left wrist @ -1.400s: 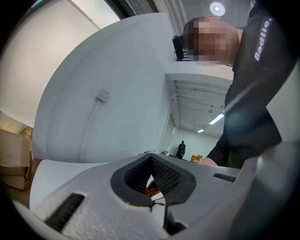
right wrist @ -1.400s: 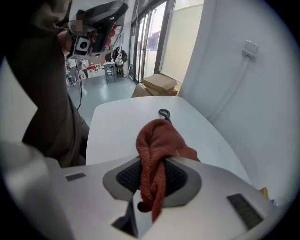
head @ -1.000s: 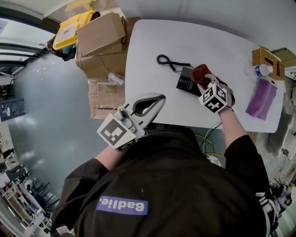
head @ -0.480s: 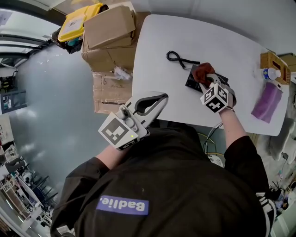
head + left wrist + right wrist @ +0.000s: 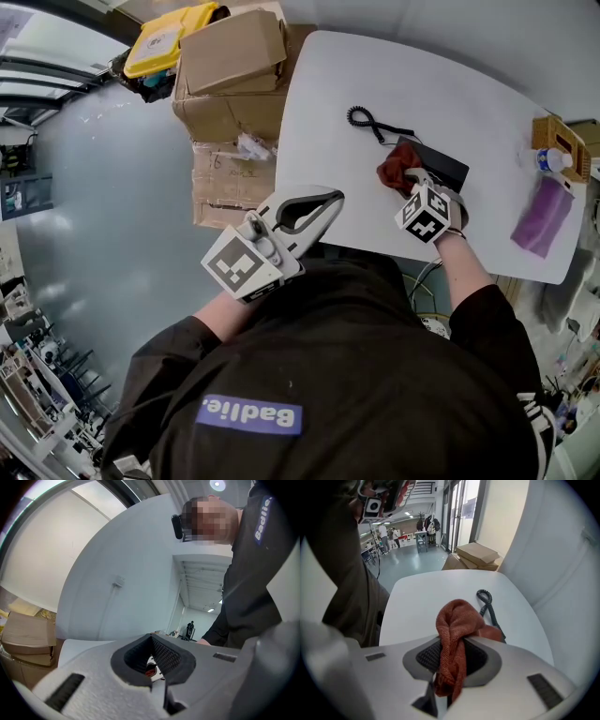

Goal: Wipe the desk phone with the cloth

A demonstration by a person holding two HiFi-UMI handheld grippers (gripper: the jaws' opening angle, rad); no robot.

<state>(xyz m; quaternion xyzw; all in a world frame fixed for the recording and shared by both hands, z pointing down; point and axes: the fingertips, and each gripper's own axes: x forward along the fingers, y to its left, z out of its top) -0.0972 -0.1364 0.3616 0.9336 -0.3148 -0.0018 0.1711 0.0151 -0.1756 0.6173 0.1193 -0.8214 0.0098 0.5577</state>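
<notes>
- Your left gripper (image 5: 317, 206) sits low, close in front of your chest, its jaws closed together with nothing between them.
- Your left arm is bent in tight against your body.
- Your right arm reaches forward.
- Your right gripper (image 5: 411, 184) points away from you, its jaws clamped on the bunched red cloth (image 5: 395, 165).

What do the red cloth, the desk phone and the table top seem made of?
Cloth: soft woven or knitted fabric, matte rust-red; ribbed texture and limp folds show. Desk phone: probably black plastic, with a smooth flat surface. Table top: smooth white, perhaps laminate; the material is uncertain.
</notes>
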